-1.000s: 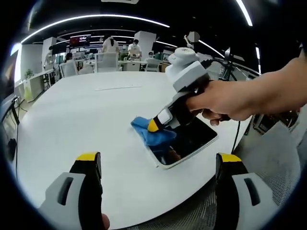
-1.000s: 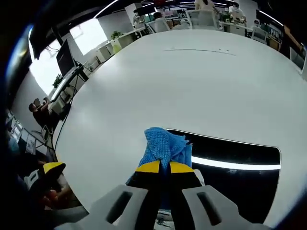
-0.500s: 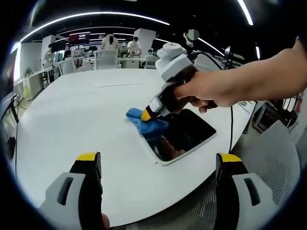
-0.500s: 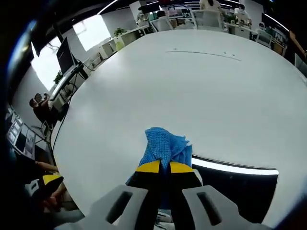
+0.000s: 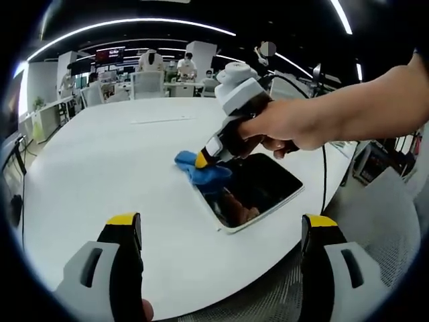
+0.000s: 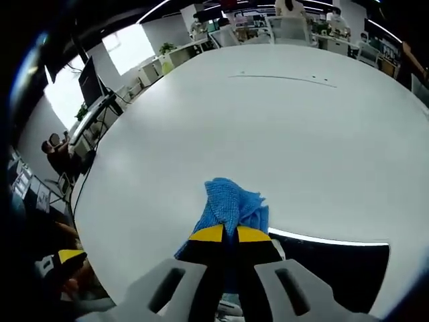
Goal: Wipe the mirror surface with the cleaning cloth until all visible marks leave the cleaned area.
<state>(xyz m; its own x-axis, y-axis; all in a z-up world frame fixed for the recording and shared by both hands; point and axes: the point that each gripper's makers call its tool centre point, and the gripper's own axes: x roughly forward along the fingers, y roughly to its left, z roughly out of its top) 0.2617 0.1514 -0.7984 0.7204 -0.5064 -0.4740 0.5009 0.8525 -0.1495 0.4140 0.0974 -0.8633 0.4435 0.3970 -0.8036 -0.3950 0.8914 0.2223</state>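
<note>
Blue microfibre cleaning cloth (image 6: 231,204) sits pinched between the closed jaws of the right hand-held gripper (image 6: 224,234), bunched just ahead of its yellow tips and pressed onto the edge of the mirror (image 6: 335,258), whose dark glass stretches to that hand-held gripper's right. In the left gripper view, the cloth (image 5: 204,176) covers the mirror's (image 5: 258,188) far-left corner. The left hand-held gripper (image 5: 221,228) hangs wide open and empty, well short of the mirror, above the white table (image 5: 100,168).
</note>
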